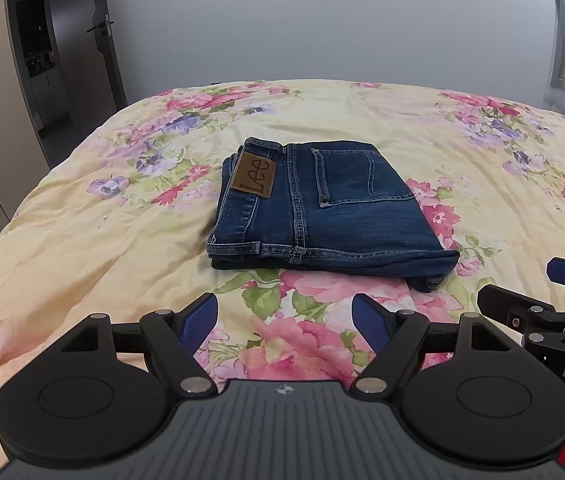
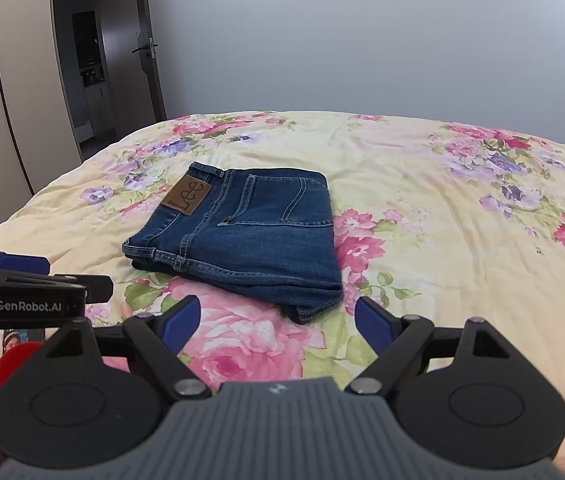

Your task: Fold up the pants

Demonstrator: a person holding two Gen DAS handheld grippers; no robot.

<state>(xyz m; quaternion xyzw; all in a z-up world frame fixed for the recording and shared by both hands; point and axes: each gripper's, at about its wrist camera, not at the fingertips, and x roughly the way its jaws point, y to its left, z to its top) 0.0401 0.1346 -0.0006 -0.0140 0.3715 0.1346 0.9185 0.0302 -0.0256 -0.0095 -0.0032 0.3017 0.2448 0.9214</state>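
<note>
From the left wrist view, the pants (image 1: 322, 208) lie on the bed (image 1: 82, 240) as a compact folded stack, straight ahead of the left tongs (image 1: 284, 322) and a little to the right, near but not touching. The stack's long axis runs roughly across the view, waistband and leather patch (image 1: 253, 175) at the left end, fold at the right. The left tongs are spread wide and hold nothing (only floral cover shows between the pads). The right tongs (image 1: 554, 284) poke in at the right edge, close to the stack's near right corner.

From the right wrist view, the pants (image 2: 242, 236) lie ahead and to the left of the right tongs (image 2: 278, 322), whose jaws are also released and empty. The near corner of the stack sits just beyond them, apart from the pads. The left tongs (image 2: 42, 276) enter from the left edge. Both sit about equally near; the folding looks finished, so little seems left beyond drawing back.
</note>
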